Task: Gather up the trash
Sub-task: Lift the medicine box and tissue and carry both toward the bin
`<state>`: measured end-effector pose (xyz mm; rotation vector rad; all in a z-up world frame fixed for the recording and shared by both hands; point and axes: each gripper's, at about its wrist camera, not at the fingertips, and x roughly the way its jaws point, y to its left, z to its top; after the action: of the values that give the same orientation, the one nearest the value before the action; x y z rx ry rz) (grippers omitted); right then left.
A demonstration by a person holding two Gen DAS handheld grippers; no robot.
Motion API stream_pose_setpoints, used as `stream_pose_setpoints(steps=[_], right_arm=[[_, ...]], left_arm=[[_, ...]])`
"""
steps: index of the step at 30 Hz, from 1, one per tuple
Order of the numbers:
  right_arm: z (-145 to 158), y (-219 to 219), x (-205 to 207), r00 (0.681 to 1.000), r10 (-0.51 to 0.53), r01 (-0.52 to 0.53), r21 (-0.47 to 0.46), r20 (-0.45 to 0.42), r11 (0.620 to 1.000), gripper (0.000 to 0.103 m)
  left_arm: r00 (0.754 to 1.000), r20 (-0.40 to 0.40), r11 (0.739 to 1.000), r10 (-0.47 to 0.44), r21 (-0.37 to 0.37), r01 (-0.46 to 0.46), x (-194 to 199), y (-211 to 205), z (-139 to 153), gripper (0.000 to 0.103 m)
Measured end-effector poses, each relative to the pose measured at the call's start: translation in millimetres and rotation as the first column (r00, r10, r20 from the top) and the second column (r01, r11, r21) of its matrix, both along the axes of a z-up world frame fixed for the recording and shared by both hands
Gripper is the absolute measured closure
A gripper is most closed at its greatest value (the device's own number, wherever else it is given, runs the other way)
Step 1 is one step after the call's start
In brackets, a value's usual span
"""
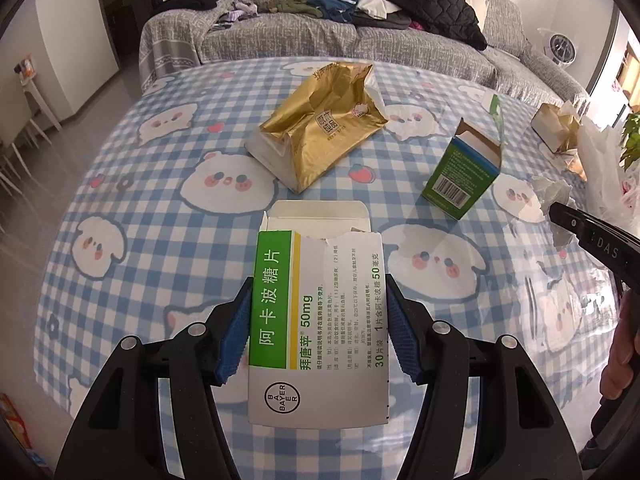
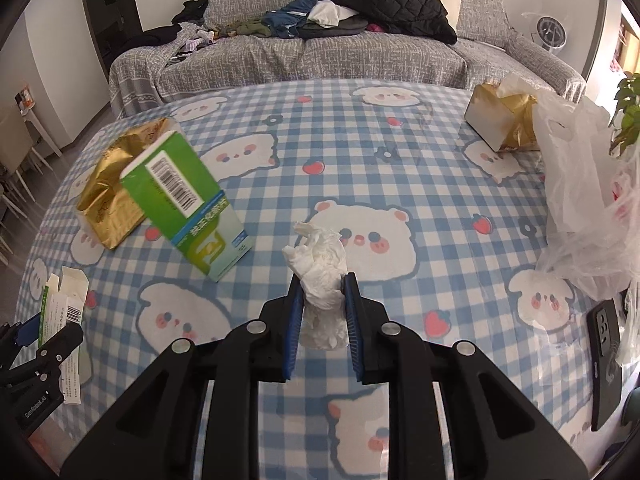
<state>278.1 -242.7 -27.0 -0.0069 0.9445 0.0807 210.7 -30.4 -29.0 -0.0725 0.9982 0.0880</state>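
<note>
Two grippers are loaded. Nearest us, our left gripper (image 1: 318, 316) has its blue pads clamped on the sides of a white-and-green Bayer medicine box (image 1: 318, 320), its torn flap open, held over the blue checked tablecloth (image 1: 132, 216). Our right gripper (image 2: 323, 300) is squeezed on a crumpled white tissue (image 2: 320, 268), also above the cloth. Beyond, a green carton (image 2: 188, 208) with a barcode lies tilted against a crushed gold tissue pack (image 2: 108, 188). Well to the right we see a white plastic bag (image 2: 580, 200) and a black phone (image 2: 604, 360) at the table's edge. Farthest sits a grey sofa (image 2: 360, 52) heaped with clothes.
</note>
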Motion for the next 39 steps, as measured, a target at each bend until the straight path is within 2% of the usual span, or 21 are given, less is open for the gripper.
stream_pose_setpoints(steps=[5, 17, 27, 39], right_arm=[[10.2, 3.3, -26.8, 1.000, -0.001, 0.001, -0.005, 0.011, 1.000, 0.084], [22.5, 4.2, -95.3, 0.999, 0.018, -0.018, 0.001, 0.036, 1.000, 0.084], [28.3, 18.4, -128.9, 0.997, 0.053, -0.054, 0.009, 0.052, 0.999, 0.084], [25.5, 36.7, -174.4, 0.994, 0.085, -0.086, 0.011, 0.067, 0.996, 0.083]], left_arm=[[1.000, 0.011, 1.000, 0.005, -0.001, -0.005, -22.8, 0.6, 9.1, 0.043], [1.000, 0.016, 1.000, 0.016, -0.012, -0.016, -71.3, 3.8, 9.1, 0.043], [0.999, 0.045, 1.000, -0.011, -0.003, 0.012, -99.6, -8.9, 14.7, 0.043], [0.998, 0.041, 0.999, -0.039, -0.014, 0.040, -144.3, -14.1, 7.6, 0.043]])
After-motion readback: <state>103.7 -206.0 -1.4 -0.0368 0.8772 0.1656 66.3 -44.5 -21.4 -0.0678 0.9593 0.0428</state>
